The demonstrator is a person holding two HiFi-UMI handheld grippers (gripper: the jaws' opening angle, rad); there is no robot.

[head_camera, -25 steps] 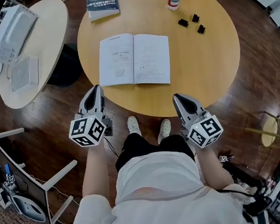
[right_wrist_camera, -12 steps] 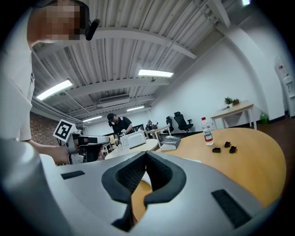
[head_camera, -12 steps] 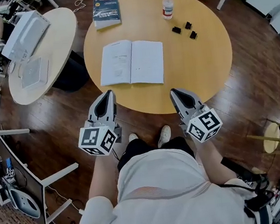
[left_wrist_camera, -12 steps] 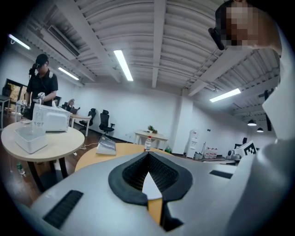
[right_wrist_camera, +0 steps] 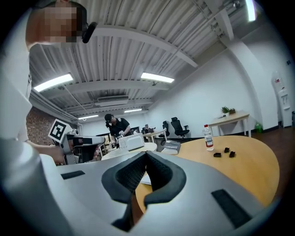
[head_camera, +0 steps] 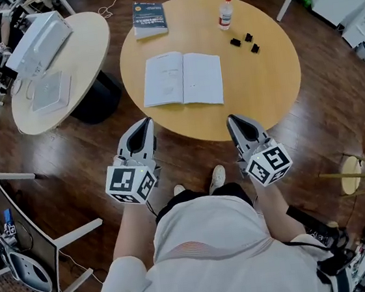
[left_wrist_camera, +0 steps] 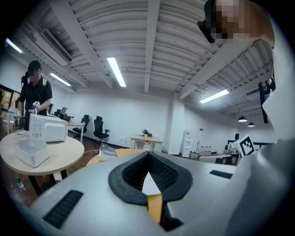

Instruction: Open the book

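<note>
The book (head_camera: 183, 78) lies open on the worktop (head_camera: 264, 84), spine running up-frame. The left gripper (head_camera: 146, 121) and right gripper (head_camera: 234, 118) hover below it, equally near, fingers closed, empty.

White book (head_camera: 183, 78) open, flat on table

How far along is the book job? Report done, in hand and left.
Done: the book lies open, flat on the round table. In hand: nothing; the left gripper and the right gripper are both shut and empty, hovering short of the table's near edge. Left: nothing that shows for this book; a second, closed book at the far edge lies untouched.
</note>
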